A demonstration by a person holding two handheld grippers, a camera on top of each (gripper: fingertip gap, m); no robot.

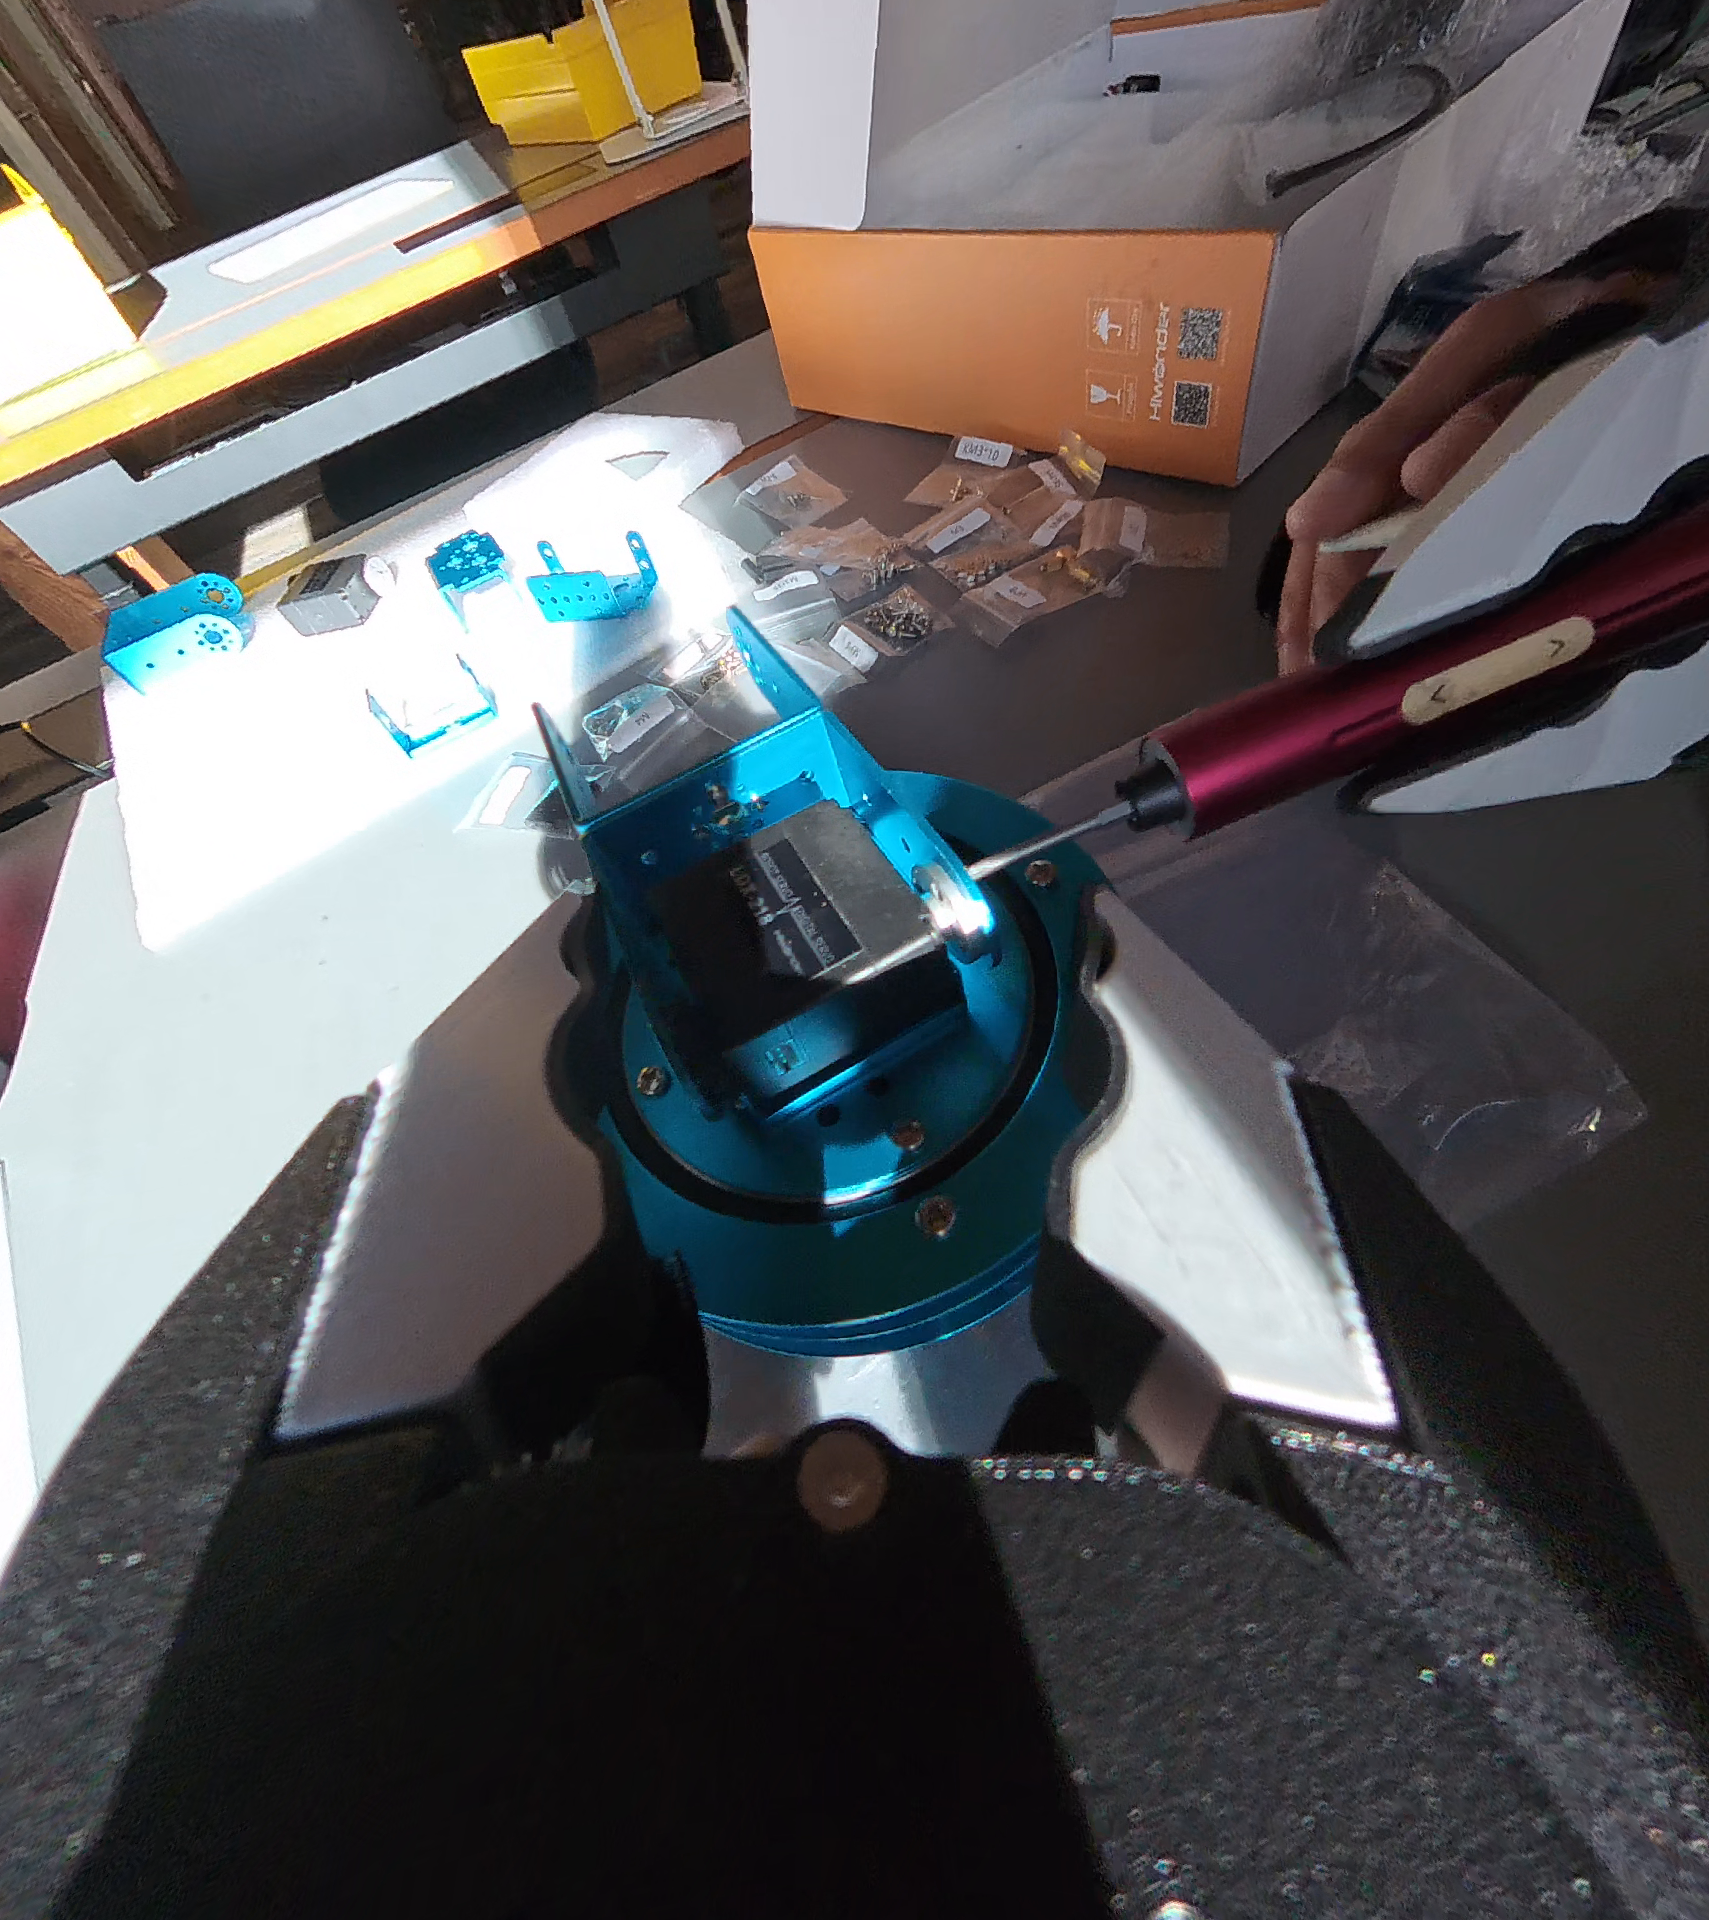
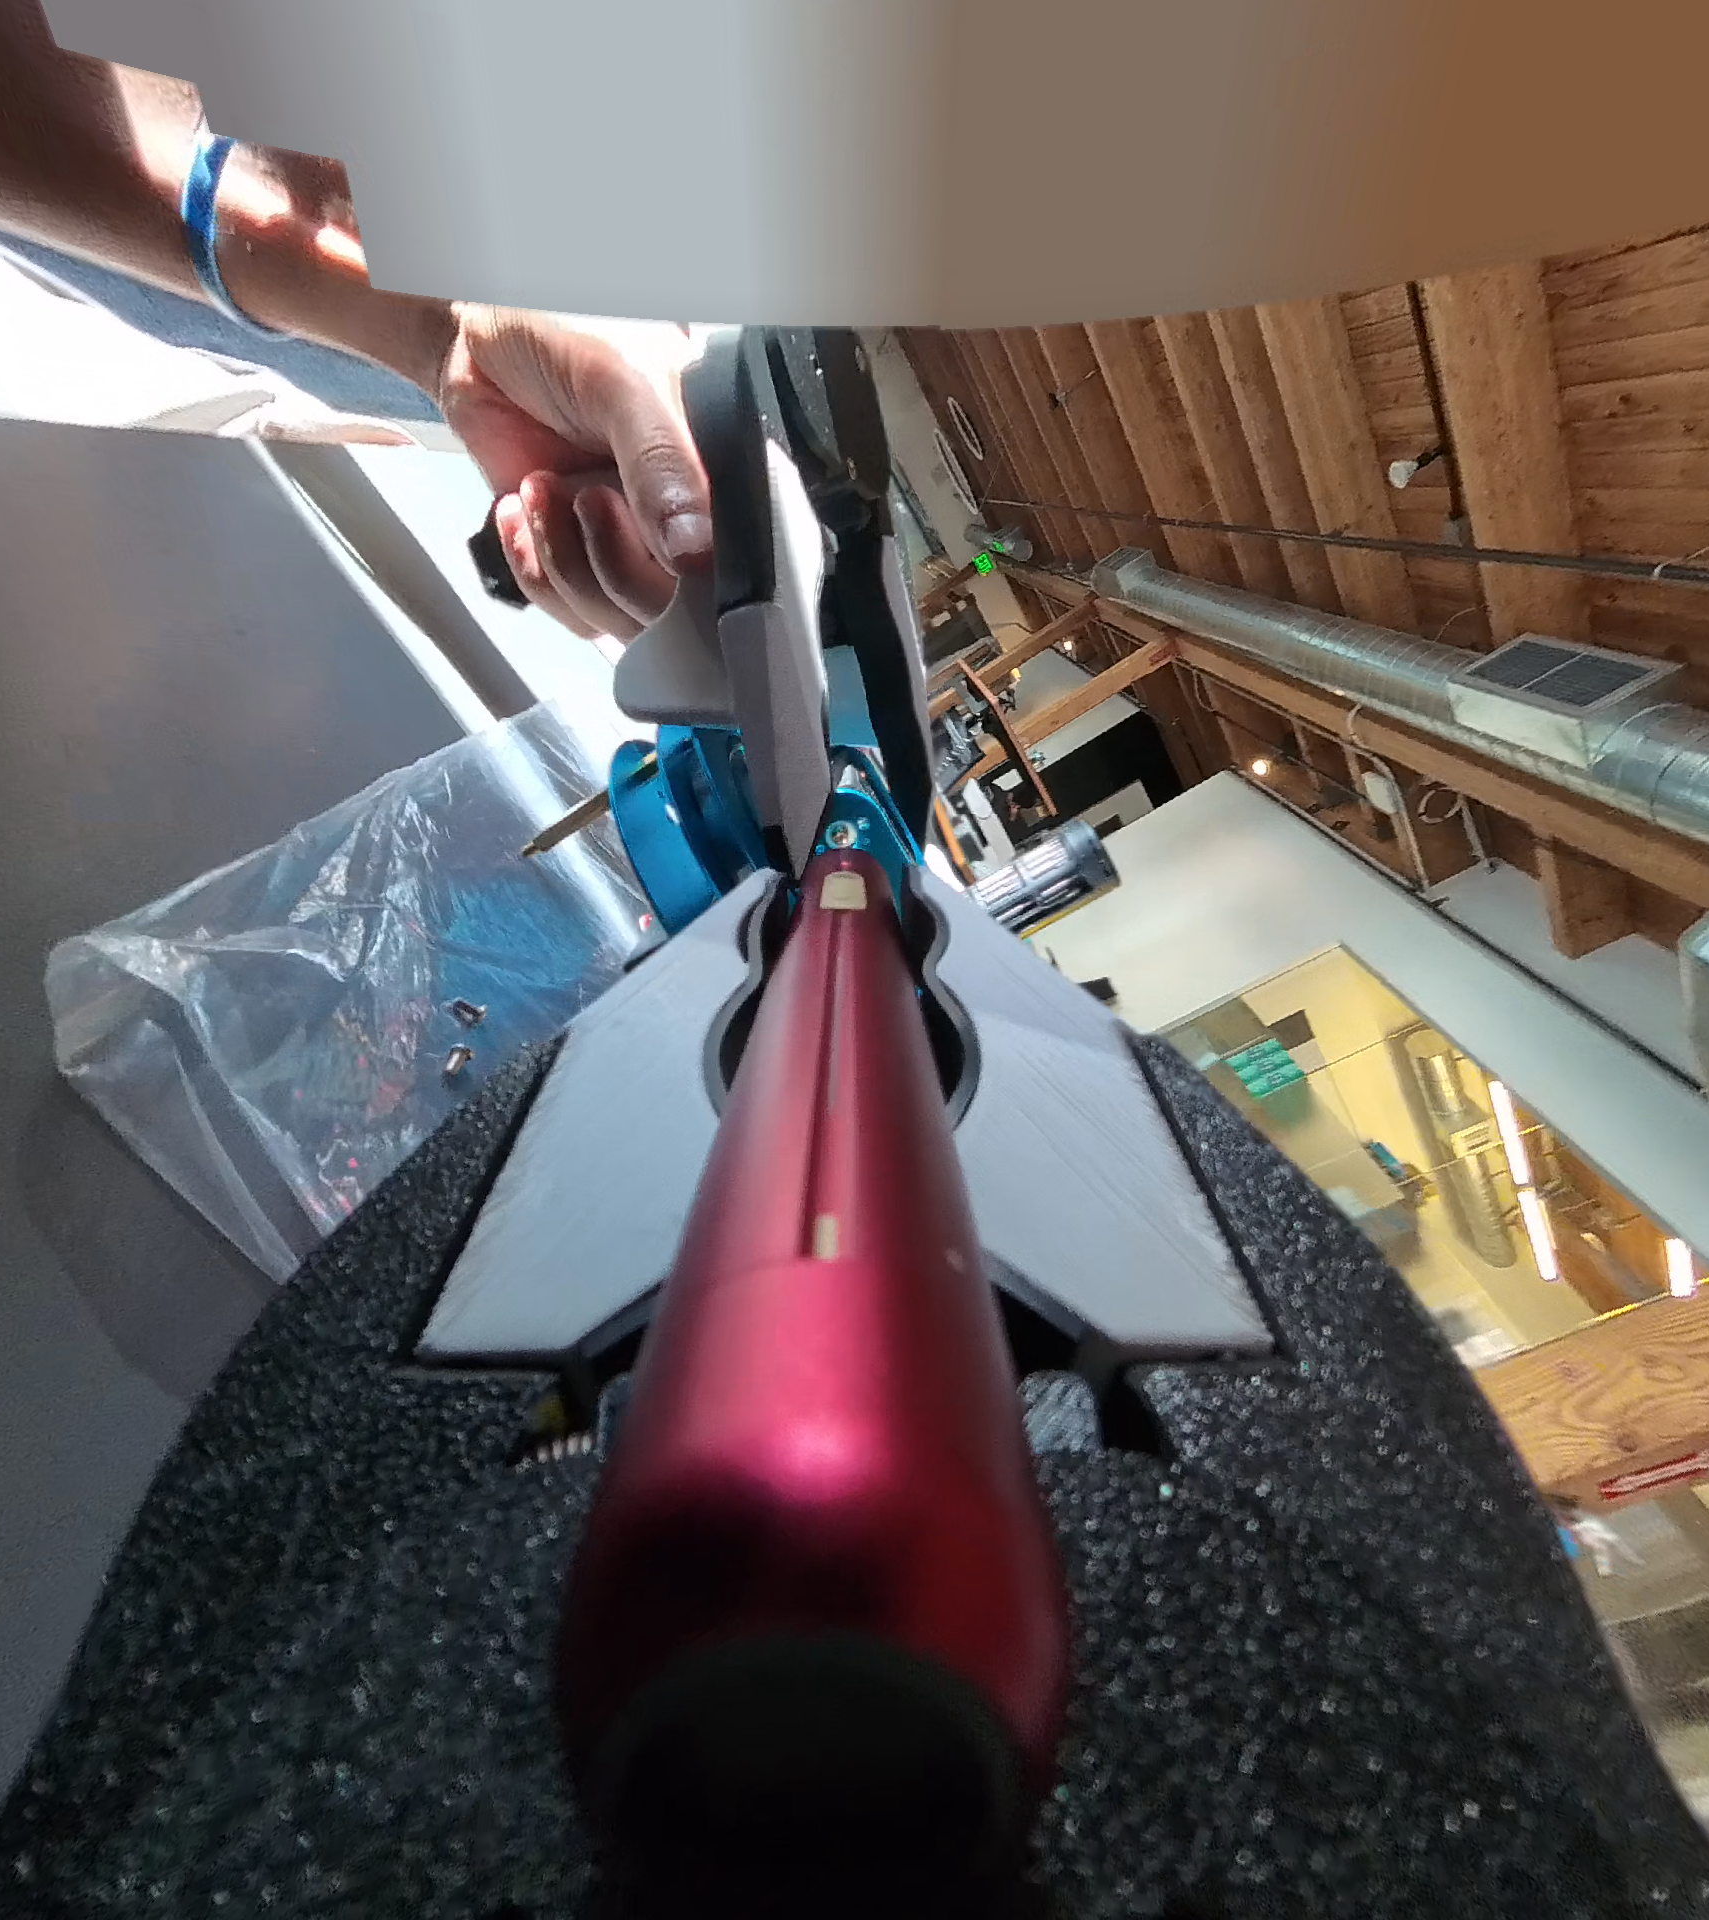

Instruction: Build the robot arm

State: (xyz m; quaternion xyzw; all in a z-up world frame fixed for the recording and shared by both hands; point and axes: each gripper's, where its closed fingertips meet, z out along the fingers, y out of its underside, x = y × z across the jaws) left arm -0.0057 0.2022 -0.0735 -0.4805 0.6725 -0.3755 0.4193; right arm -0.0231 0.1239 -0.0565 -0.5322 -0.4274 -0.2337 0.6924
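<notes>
The left fingers (image 1: 1182, 1236) are clamping the round blue base (image 1: 829, 1174) from both sides, closed onto its wall. The left gripper (image 1: 834, 1091) is thus holding the whole assembly up above the grey surface (image 1: 1452, 935), tilted toward its camera. On the base a blue bracket (image 1: 715, 769) is standing, and a grey servo (image 1: 819, 935) is sitting inside it with its silver horn (image 1: 954, 914) facing right.

The right fingers (image 2: 1047, 1143) are closed around a red screwdriver (image 2: 829, 1299), gripping its barrel; the right gripper (image 2: 845, 997) has the tool lying along its own line of sight. In the left wrist view the screwdriver's long axis is running from the upper right down to the left, and its thin bit (image 1: 1026, 852) is pointing at the horn, the tip apparently touching or just at it. The assembly is lying straight ahead of the right fingers, just beyond the tool's nose.

Toward the surface's far edge an orange box (image 1: 1016, 343) is standing, with small screw bags (image 1: 985, 551) spread before it. Spare blue brackets (image 1: 476, 603) are lying on a white sheet (image 1: 258, 831) at the left. A clear bag (image 1: 1452, 1039) is lying to the right of the base.
</notes>
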